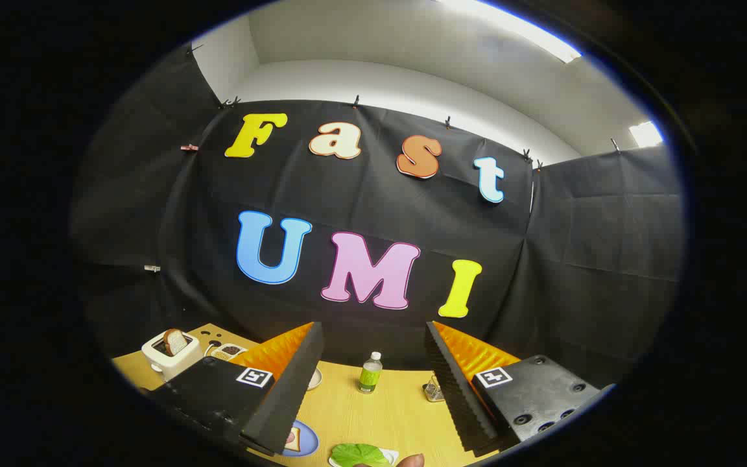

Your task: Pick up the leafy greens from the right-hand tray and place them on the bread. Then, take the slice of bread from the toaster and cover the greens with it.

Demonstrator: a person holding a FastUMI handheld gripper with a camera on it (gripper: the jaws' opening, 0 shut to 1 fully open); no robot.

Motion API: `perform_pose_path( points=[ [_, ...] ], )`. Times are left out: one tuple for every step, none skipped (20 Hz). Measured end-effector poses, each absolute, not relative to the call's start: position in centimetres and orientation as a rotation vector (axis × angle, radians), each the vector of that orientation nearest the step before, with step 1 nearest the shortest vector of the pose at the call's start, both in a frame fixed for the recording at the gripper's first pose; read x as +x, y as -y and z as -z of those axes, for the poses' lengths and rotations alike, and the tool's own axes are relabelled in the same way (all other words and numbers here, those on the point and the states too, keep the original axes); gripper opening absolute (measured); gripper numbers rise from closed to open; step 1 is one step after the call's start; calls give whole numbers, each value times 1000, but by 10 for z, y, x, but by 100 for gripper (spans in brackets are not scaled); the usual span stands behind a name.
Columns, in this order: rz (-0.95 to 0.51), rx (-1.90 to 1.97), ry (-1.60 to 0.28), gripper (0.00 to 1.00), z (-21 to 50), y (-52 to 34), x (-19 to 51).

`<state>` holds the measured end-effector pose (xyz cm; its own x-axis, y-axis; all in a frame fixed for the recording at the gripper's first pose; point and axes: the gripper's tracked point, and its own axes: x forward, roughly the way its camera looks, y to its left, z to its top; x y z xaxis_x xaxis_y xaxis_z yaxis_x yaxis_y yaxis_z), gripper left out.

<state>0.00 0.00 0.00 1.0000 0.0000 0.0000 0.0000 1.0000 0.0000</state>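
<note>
Two tongs (pixel 373 389) fingers wide apart, empty, above leafy greens (pixel 359 455); toaster (pixel 171 353) beyond.

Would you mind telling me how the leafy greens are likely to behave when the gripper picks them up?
The greens look thin and flat on their tray, so probably floppy and very light. Their crinkled surface may tear if pinched hard. The gripper stands open above them.

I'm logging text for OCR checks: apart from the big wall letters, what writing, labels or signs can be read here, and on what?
Bottle label: too small to read.
Square markers on the gripper: black-and-white patterns, no words. The gripper's fingers stand apart, with the bottle beyond them.
Toaster: no writing can be made out.
</note>
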Motion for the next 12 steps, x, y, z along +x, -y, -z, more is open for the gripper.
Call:
perform_pose_path(
  points=[
    [0,1,1,97,0,0,-1],
    [-1,2,0,97,0,0,-1],
    [-3,4,-1,97,1,0,-1],
    [-5,6,-3,97,2,-2,-1],
    [-7,6,-6,97,3,-2,-1],
    [-8,6,-7,97,3,-2,-1],
    [-9,7,-8,97,4,-1,-1],
    [-9,6,-9,97,5,-1,-2],
    [-9,6,-9,97,4,0,-2],
    [-7,6,-8,97,4,1,-1],
    [-7,7,-9,97,5,2,-2],
    [-7,7,-10,97,5,3,-1]
  ],
)
